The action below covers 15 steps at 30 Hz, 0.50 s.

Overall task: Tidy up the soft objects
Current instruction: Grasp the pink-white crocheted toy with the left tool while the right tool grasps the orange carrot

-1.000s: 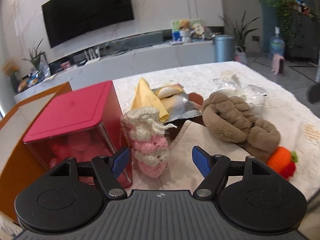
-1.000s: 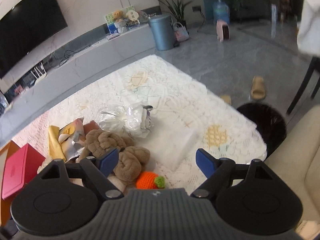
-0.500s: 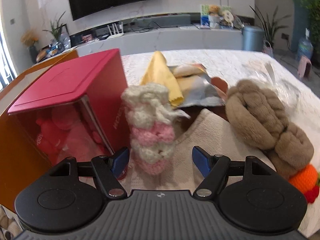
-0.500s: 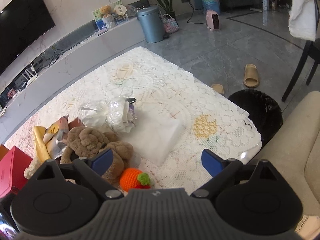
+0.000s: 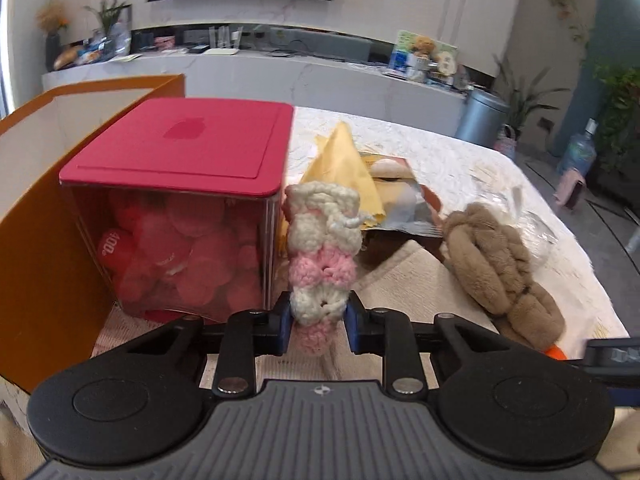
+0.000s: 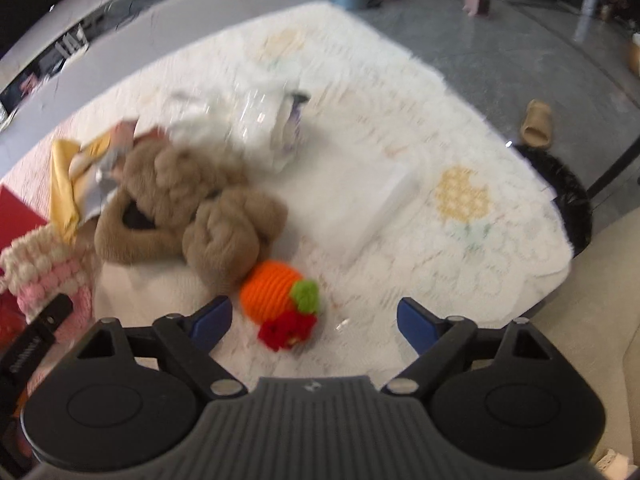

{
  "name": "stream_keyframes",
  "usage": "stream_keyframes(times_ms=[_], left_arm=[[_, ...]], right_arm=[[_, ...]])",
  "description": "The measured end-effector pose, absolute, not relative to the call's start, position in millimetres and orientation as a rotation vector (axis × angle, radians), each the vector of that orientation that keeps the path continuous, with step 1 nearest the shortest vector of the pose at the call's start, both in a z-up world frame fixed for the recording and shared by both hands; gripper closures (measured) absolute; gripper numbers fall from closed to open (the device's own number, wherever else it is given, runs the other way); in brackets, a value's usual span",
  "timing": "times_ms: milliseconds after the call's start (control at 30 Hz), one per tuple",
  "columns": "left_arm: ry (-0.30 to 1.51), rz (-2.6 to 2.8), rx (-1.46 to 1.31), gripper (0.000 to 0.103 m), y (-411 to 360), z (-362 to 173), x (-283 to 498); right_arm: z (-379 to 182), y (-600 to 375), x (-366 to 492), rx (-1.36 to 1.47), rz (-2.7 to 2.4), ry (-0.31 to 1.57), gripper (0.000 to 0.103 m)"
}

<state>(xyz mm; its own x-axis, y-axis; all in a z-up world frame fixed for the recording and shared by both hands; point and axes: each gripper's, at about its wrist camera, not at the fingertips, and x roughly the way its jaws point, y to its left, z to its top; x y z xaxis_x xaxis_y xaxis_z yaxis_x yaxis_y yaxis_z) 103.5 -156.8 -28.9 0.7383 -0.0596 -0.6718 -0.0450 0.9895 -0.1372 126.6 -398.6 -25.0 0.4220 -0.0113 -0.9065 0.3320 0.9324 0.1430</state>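
The left gripper (image 5: 316, 326) is closing on the lower end of the crochet roll (image 5: 322, 248), its blue pads pressed against both sides; the roll stands upright just right of the red-lidded box (image 5: 180, 152). The right gripper (image 6: 314, 322) hangs over the orange toy (image 6: 276, 290), right of the box, past the brown plush (image 6: 188, 208); its wide jaws are narrowing, clear of the toy.

Pink-cream crochet piece (image 5: 320, 264) upright; brown plush (image 5: 500, 268), orange crochet toy (image 6: 276, 296) lying beside.
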Motion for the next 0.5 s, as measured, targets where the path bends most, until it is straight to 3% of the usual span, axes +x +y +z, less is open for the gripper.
stream_keyframes(times_ms=[267,400,500], left_arm=[[0.748,-0.063,-0.097,0.068,-164,-31,96],[0.717,-0.047,-0.048,0.049,-168,-37,102],[0.694,-0.038,-0.054,0.046,-165,-39,106]], right_arm=[[-35,-386,140,0.31,-0.199,1.173,0.031],[-36,-380,145,0.285,-0.185,1.183,0.049],[-37,-379,145,0.271,-0.183,1.184,0.057]])
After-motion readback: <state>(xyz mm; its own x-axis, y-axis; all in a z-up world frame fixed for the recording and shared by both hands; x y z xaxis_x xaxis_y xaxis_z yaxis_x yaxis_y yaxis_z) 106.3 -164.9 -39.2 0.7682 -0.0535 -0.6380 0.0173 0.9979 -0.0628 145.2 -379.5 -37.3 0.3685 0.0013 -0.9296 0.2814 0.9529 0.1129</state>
